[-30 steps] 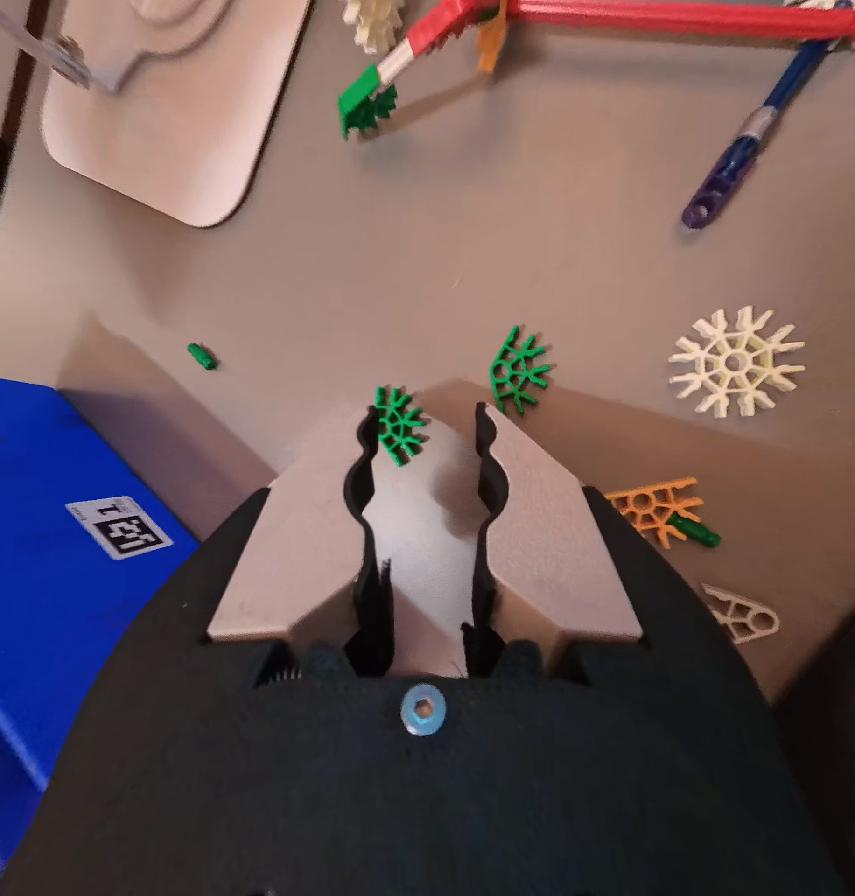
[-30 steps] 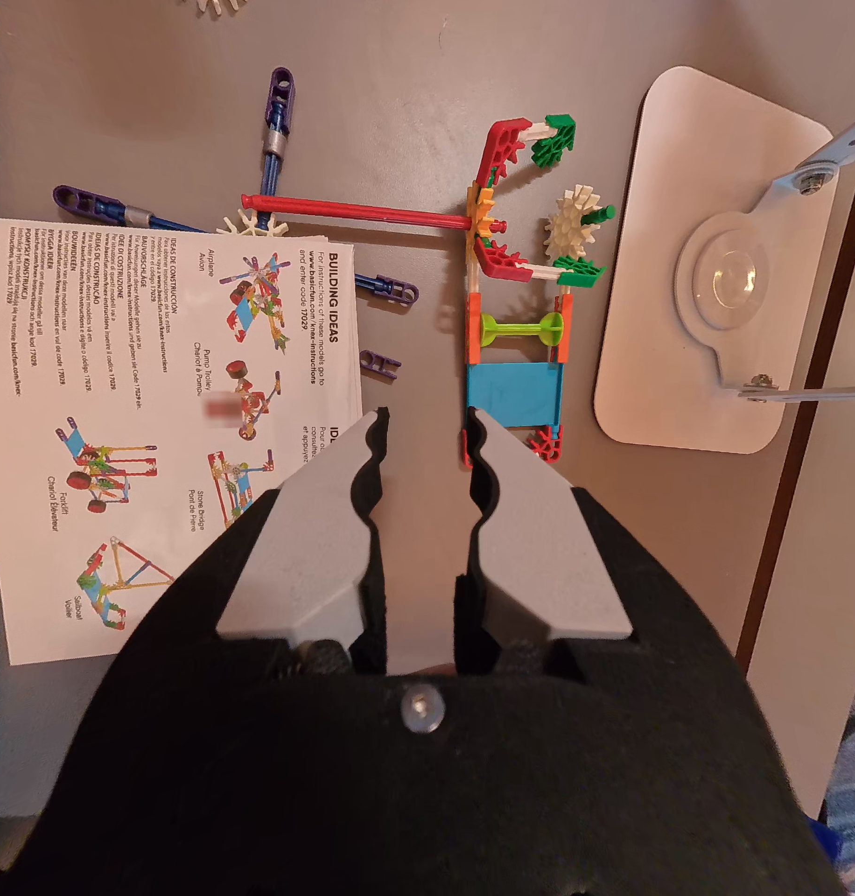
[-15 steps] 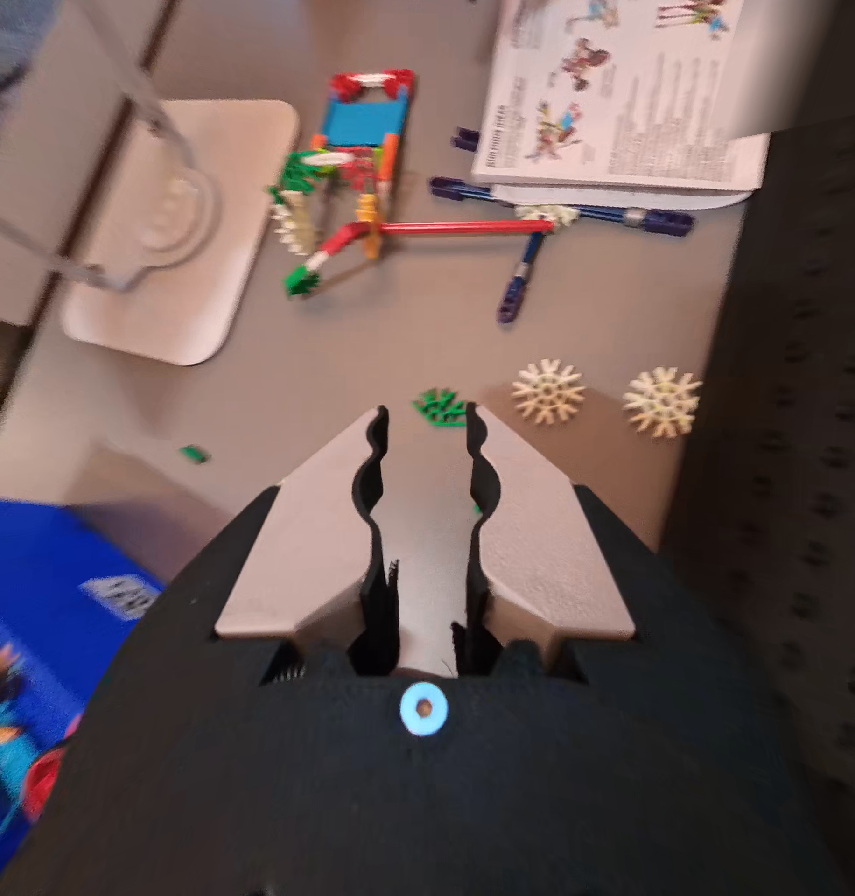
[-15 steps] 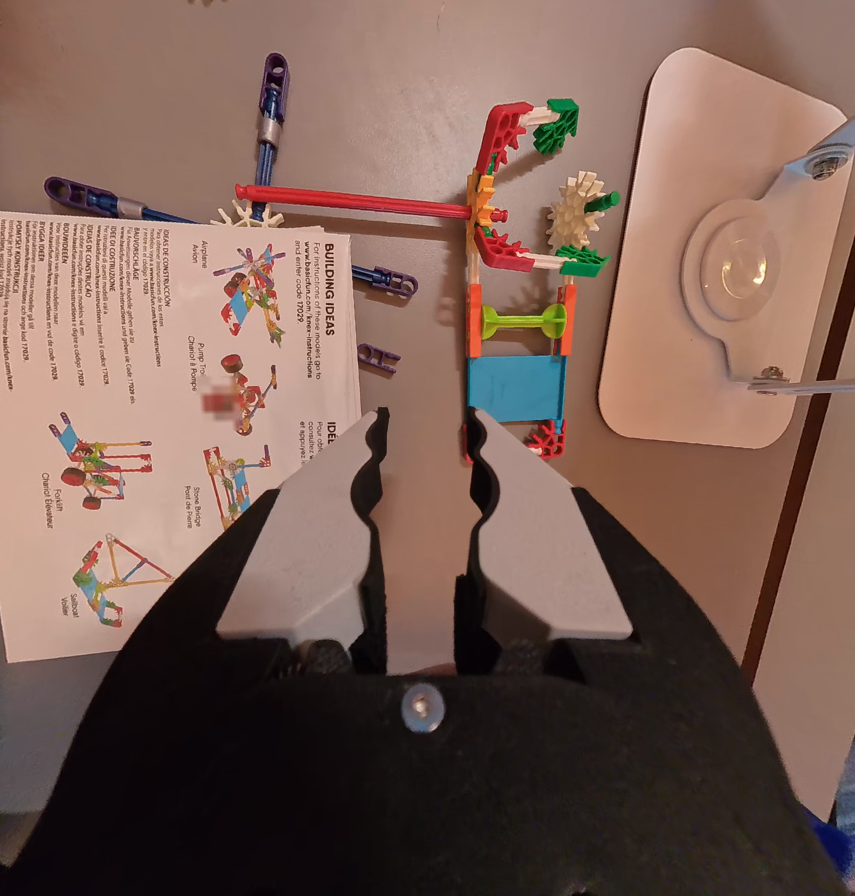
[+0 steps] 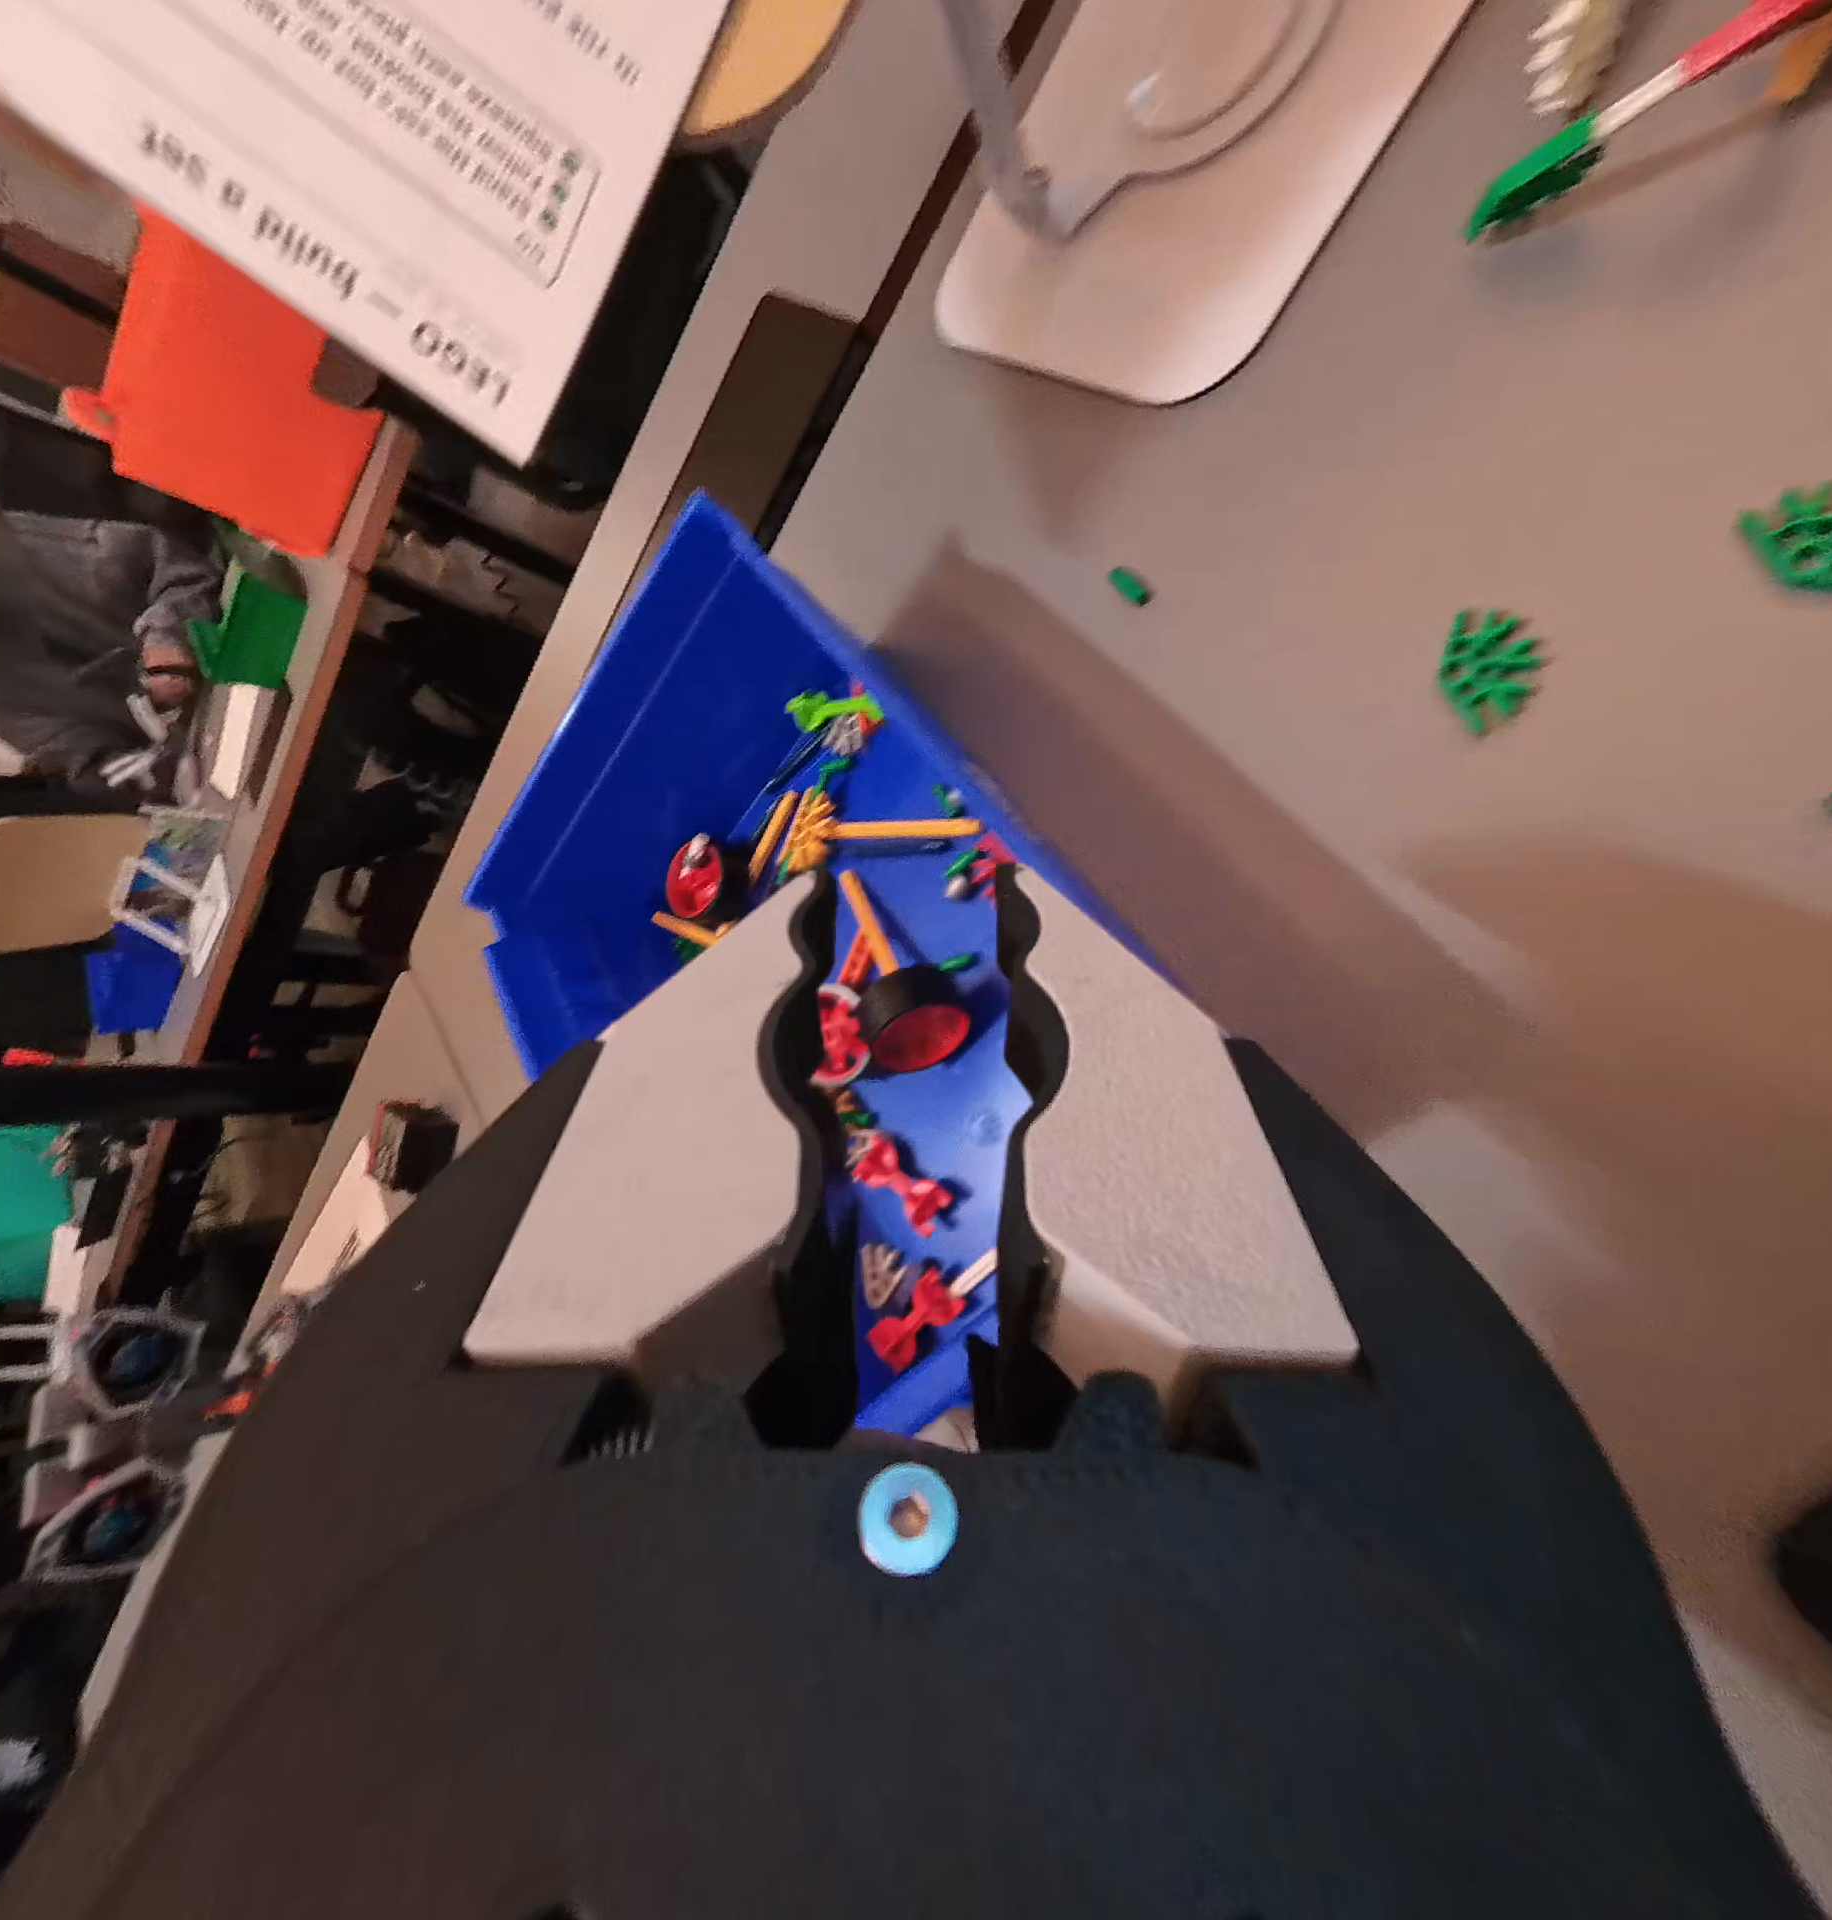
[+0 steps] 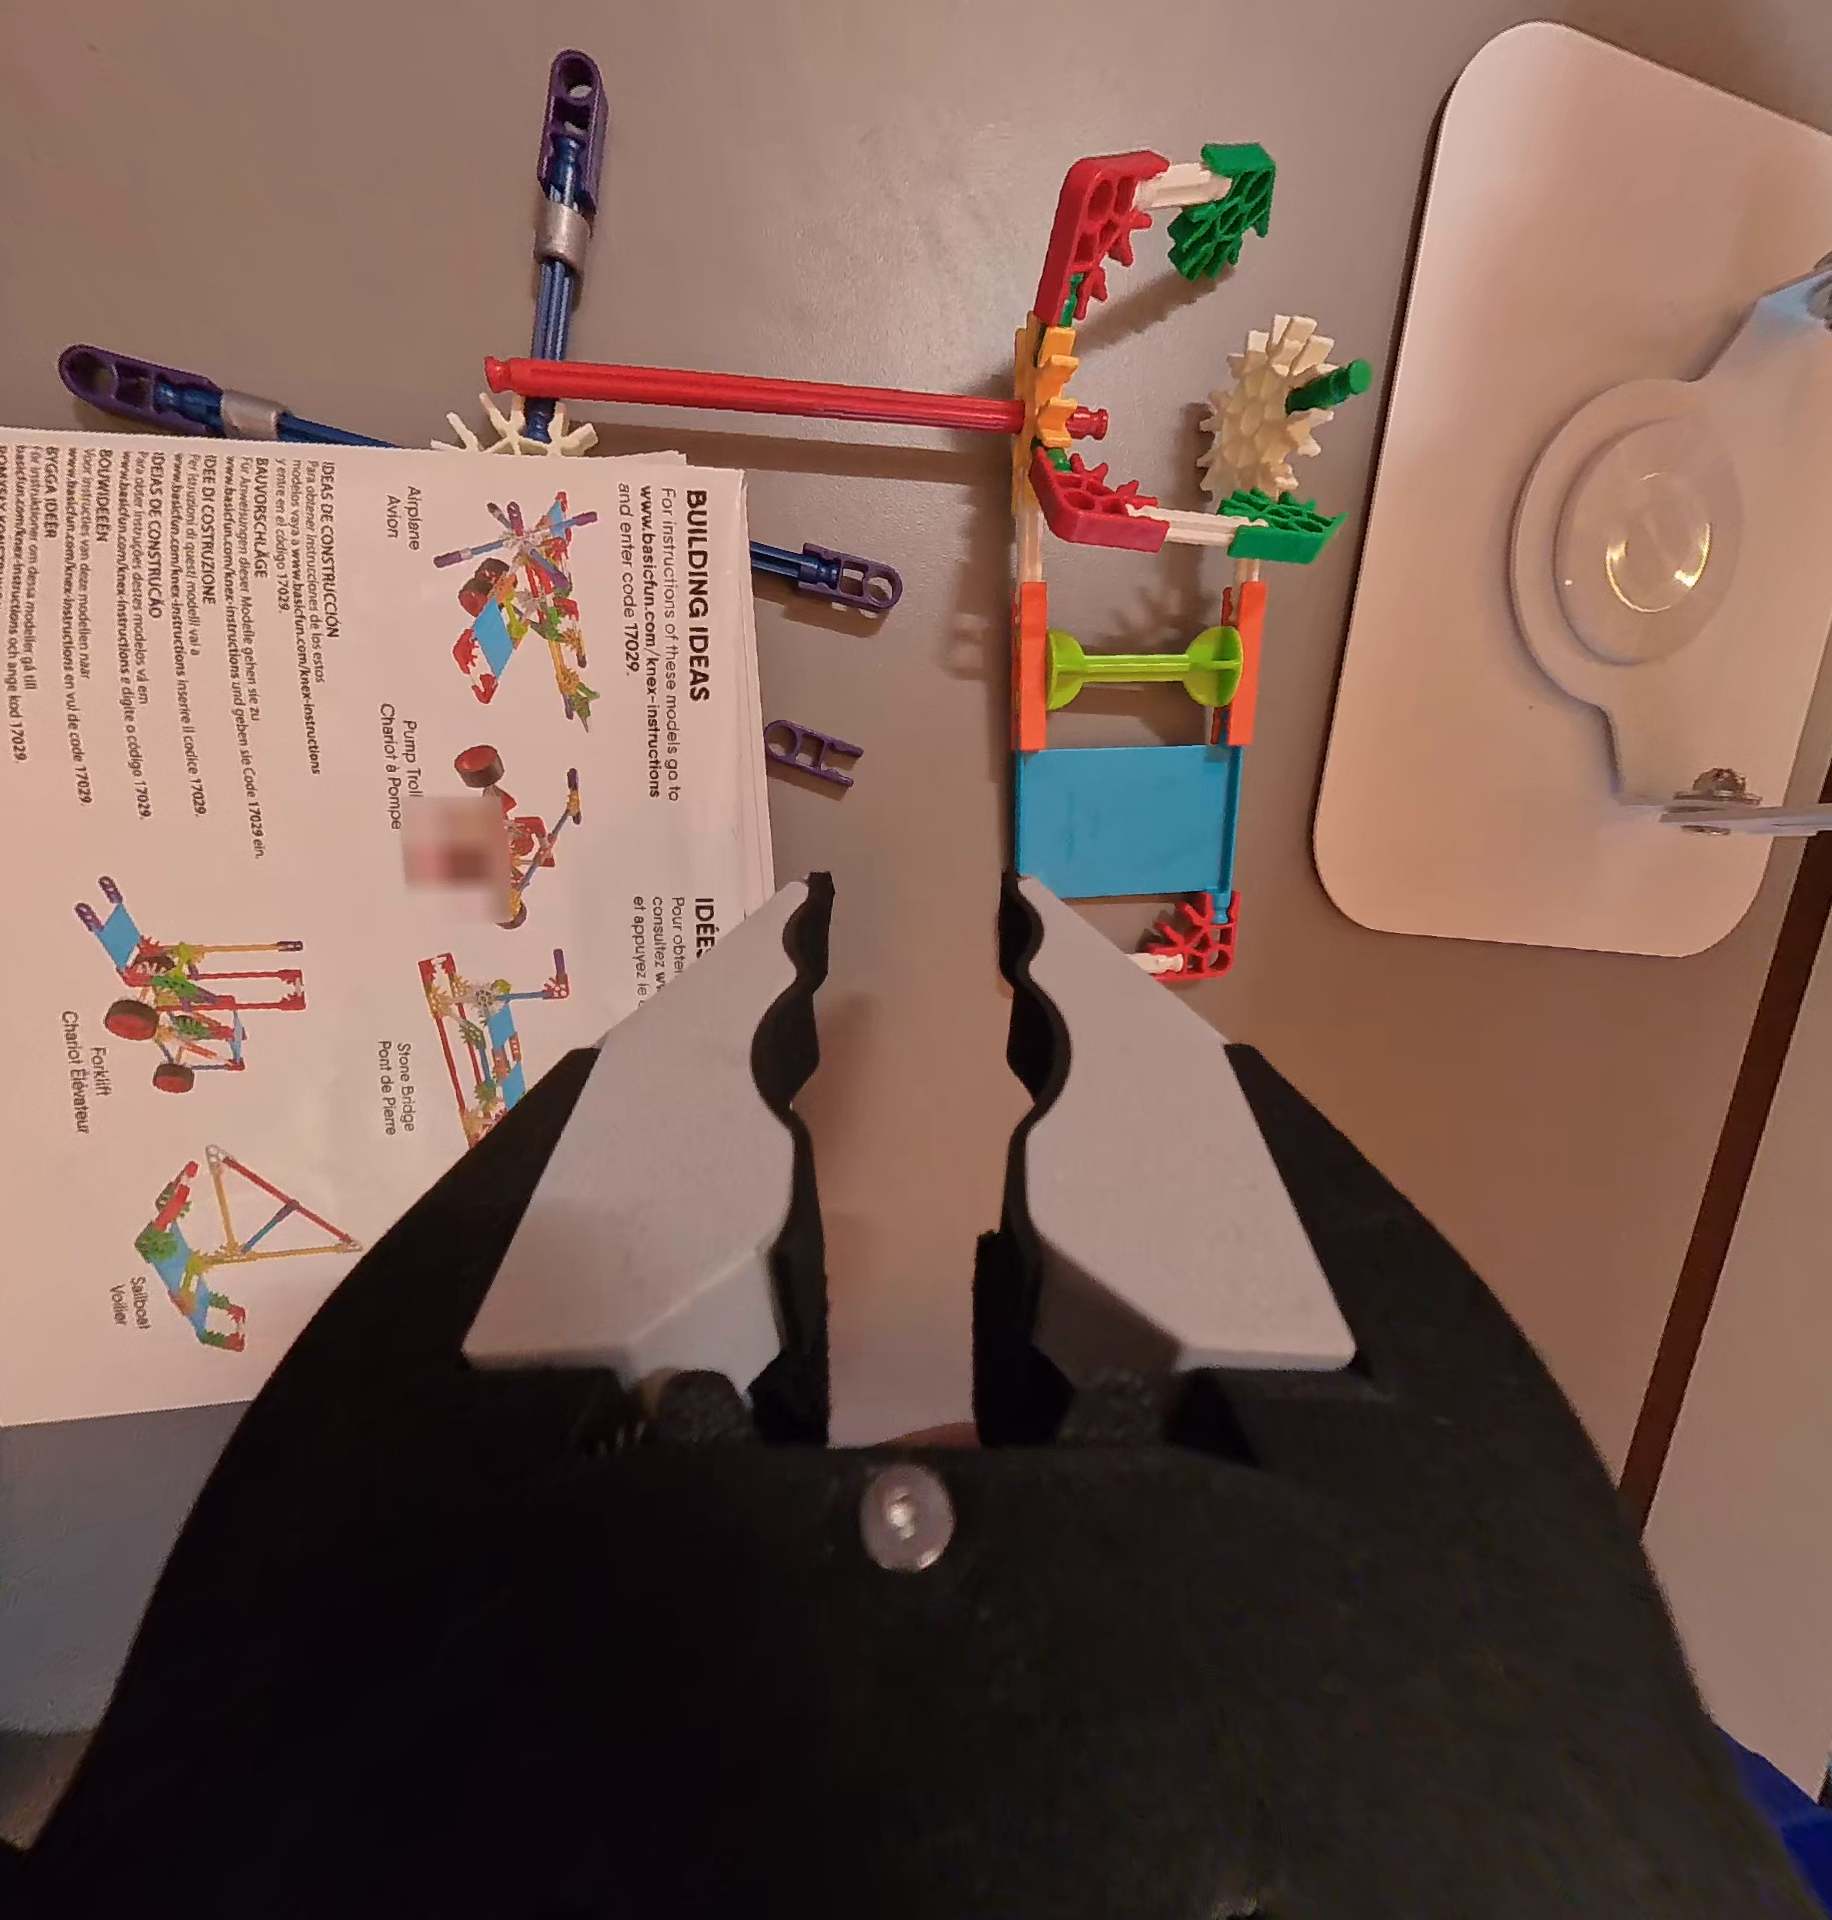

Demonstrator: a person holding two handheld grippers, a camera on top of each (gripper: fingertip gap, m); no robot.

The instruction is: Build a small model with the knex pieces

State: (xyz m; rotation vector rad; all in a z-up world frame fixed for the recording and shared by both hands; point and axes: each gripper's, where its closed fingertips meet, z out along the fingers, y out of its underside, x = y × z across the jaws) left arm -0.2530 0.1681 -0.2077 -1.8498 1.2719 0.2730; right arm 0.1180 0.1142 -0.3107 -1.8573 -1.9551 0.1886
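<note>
My left gripper (image 5: 907, 894) is open and empty, held above a blue bin (image 5: 631, 748) of loose plastic building pieces: a black and red wheel (image 5: 917, 1018), orange rods, red connectors (image 5: 907, 1195). My right gripper (image 6: 912, 899) is open and empty, above the grey table just in front of a built toy frame with a light blue panel (image 6: 1120, 821), a lime spool (image 6: 1140, 665), red and green connectors and a long red rod (image 6: 756, 395).
An instruction booklet (image 6: 320, 883) lies left of the right gripper, over blue rods with purple ends (image 6: 569, 177). A white base plate (image 6: 1577, 499) with a clear dome sits right. Green connectors (image 5: 1488, 665) lie on the table. Shelves and an orange box (image 5: 226, 384) stand beyond the table edge. Spacing between my two grippers at the tips: around 40 cm.
My left gripper has swung left, away from the green connectors and the toy frame, and now points into the blue bin. My right gripper has barely moved, drifting slightly nearer the frame.
</note>
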